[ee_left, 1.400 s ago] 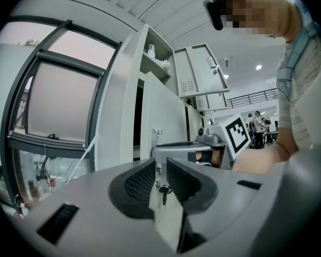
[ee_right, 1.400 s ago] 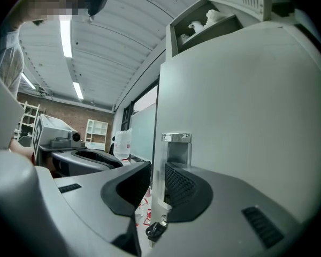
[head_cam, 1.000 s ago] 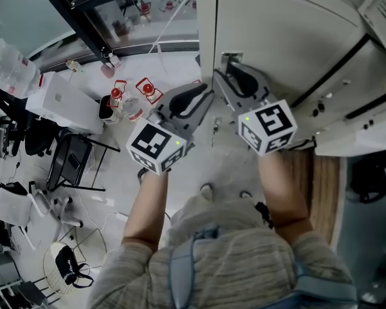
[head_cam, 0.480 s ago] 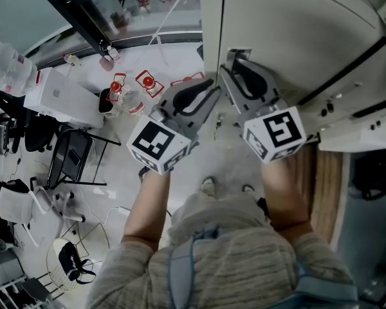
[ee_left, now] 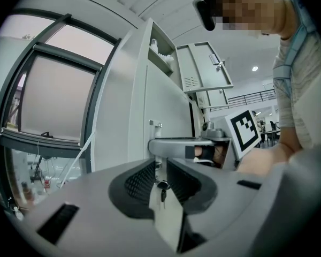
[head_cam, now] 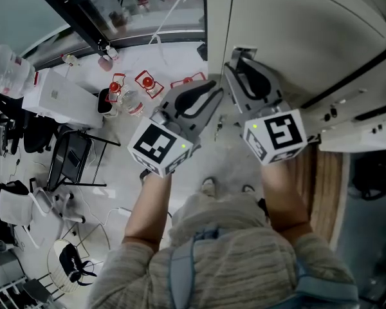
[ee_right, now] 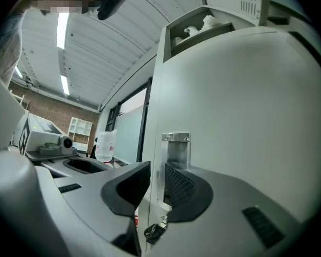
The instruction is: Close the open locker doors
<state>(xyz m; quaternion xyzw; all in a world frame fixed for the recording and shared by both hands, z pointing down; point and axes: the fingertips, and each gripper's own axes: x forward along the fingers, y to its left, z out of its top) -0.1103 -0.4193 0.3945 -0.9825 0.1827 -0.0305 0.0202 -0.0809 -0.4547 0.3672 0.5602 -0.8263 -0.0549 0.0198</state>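
The person stands right up against the lockers, a pair of tongs in each hand, both on the same pale grey locker door (head_cam: 296,31). The door stands ajar, and its free upright edge points back at the person.

The left tongs (head_cam: 211,87) come at that edge from the window side. In the left gripper view the tongs (ee_left: 161,167) are closed onto the door's thin edge (ee_left: 166,111), one ribbed pad on either face. A small key (ee_left: 161,189) hangs from the lock between them. The right gripper, with its marker cube (ee_left: 245,133), sits just beyond on the same edge.

The right tongs (head_cam: 235,60) lie higher up the door, at the recessed metal handle (head_cam: 242,51). In the right gripper view these tongs (ee_right: 157,175) also pinch the door's edge (ee_right: 246,116). One pad is on the outer side and the other is on the face just below the handle recess (ee_right: 176,146). The key (ee_right: 152,232) dangles underneath.

Above this door another locker door (ee_left: 203,68) is swung wide open, with some white things on the shelf (ee_left: 159,50) of its compartment.

Behind the person, on the floor by the window (ee_left: 53,100), stand red-capped bottles (head_cam: 148,82), a white box (head_cam: 64,98) and a black chair (head_cam: 67,163). A large water jug (ee_right: 104,143) shows past the door's edge.
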